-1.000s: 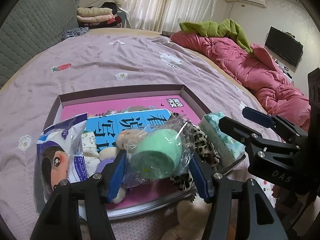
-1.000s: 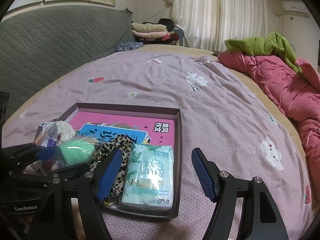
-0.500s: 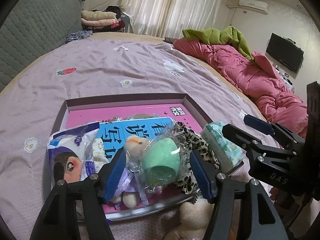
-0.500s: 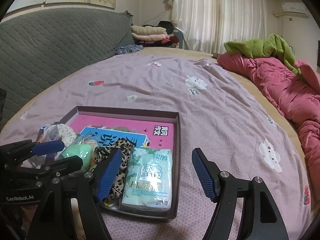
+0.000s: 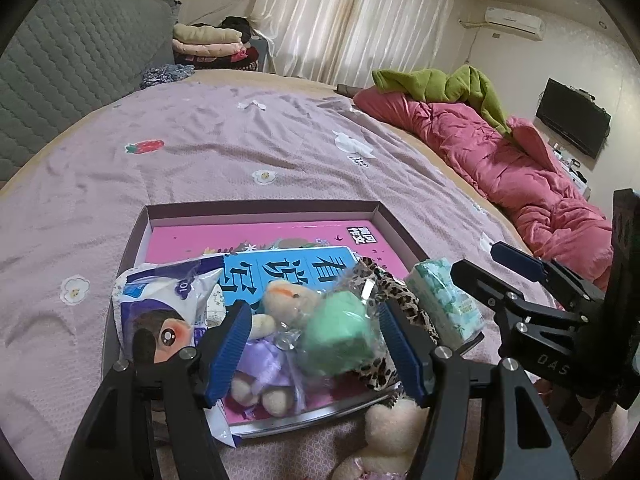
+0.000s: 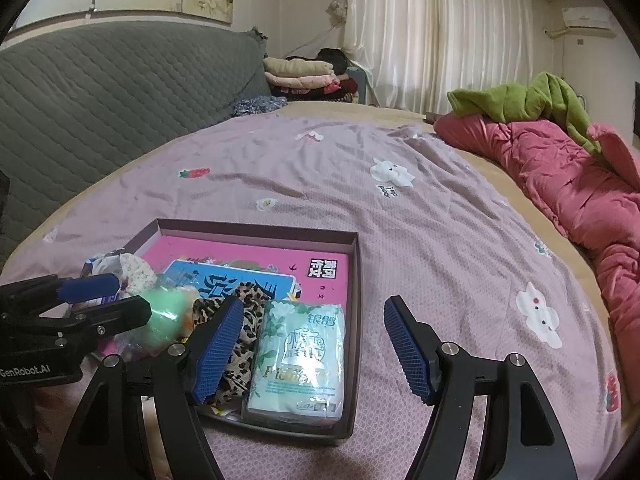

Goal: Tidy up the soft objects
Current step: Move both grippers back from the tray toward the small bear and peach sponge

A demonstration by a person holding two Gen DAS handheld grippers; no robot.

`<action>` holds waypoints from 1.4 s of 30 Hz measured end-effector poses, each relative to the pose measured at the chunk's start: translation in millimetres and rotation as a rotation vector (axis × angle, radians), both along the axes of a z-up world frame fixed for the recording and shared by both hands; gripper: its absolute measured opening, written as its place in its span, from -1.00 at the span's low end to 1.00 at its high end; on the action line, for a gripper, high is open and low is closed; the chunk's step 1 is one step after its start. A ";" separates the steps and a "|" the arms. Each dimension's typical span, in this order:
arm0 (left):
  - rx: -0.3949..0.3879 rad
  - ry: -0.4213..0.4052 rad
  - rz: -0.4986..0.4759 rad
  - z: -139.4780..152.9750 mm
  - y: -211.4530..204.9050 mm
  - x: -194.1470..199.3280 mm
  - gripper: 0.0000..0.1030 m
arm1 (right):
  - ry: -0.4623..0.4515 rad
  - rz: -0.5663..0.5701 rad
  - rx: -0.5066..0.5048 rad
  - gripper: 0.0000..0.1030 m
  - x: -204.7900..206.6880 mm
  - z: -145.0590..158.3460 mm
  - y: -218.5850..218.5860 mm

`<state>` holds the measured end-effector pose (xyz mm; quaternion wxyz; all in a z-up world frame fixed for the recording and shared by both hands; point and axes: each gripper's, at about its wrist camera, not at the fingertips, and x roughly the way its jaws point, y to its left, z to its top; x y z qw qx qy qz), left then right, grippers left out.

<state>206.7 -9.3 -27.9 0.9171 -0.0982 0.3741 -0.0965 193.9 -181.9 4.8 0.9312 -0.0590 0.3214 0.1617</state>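
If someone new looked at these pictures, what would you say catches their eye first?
Probably the shallow box on the lilac bedspread, crammed with soft things: a green sponge in clear wrap lying on a small plush toy between the open left gripper fingers, and a tissue pack at the box's right edge. Next, the pink quilt heaped along the bed's far right side.

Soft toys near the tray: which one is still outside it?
The cream plush toy lying on the bedspread just below the tray rim; the purple-dressed doll lies inside the tray.
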 end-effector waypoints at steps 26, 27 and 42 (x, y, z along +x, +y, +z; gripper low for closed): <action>0.010 -0.009 -0.019 12.2 1.3 -47.2 0.28 | 0.012 0.036 0.016 0.45 -56.4 6.6 -8.5; 0.004 -0.001 -0.026 11.5 0.4 -50.3 0.28 | 0.019 0.044 0.011 0.45 -61.1 5.1 -7.4; 0.035 0.049 -0.067 1.0 -16.5 -77.0 0.28 | 0.091 0.122 -0.035 0.45 -115.8 -8.6 0.9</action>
